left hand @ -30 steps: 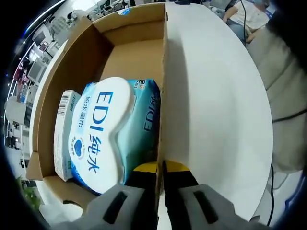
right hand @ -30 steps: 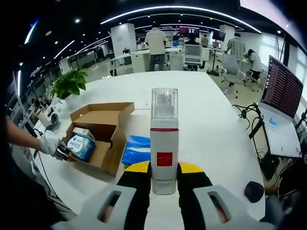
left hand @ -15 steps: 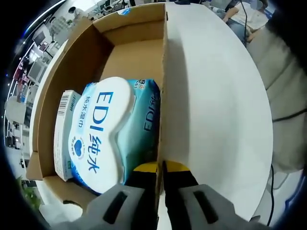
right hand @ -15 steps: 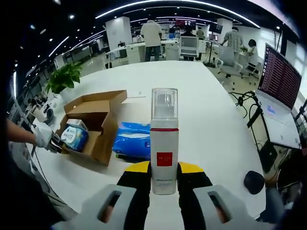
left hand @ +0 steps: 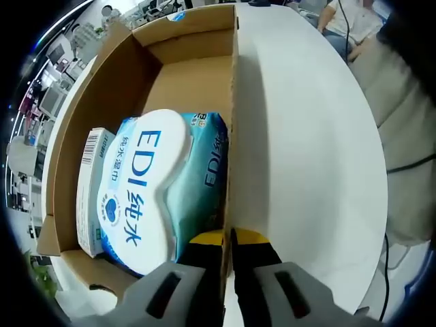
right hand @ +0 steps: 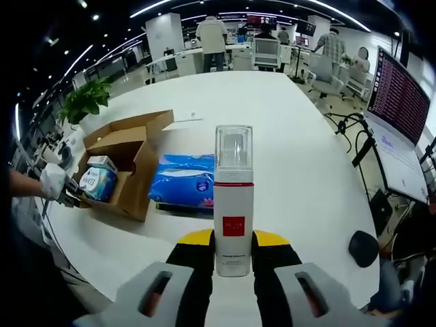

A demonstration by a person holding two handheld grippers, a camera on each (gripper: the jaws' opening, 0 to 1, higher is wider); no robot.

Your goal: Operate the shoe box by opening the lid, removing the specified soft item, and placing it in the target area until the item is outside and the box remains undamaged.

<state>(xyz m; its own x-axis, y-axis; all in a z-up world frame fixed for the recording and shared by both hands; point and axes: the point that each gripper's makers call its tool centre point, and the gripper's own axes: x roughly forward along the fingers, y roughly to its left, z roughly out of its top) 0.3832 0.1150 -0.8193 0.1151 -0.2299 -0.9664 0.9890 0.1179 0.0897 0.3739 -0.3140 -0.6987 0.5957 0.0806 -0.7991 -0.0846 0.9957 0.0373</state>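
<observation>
Rightward shift of the right tool (right hand: 233,255) — clamped on a white bottle (right hand: 234,197). Left tool (left hand: 228,245) grips the box (left hand: 229,136) wall; wipes pack (left hand: 163,184) lies just beside it — nearer.

box (right hand: 129,167) on table (right hand: 293,157) | wipes pack (left hand: 160,184) inside box, small carton (left hand: 92,191) beside it | second pack (right hand: 184,187) on table just beside box | bottle (right hand: 234,197) between right fingers (right hand: 197,253)
</observation>
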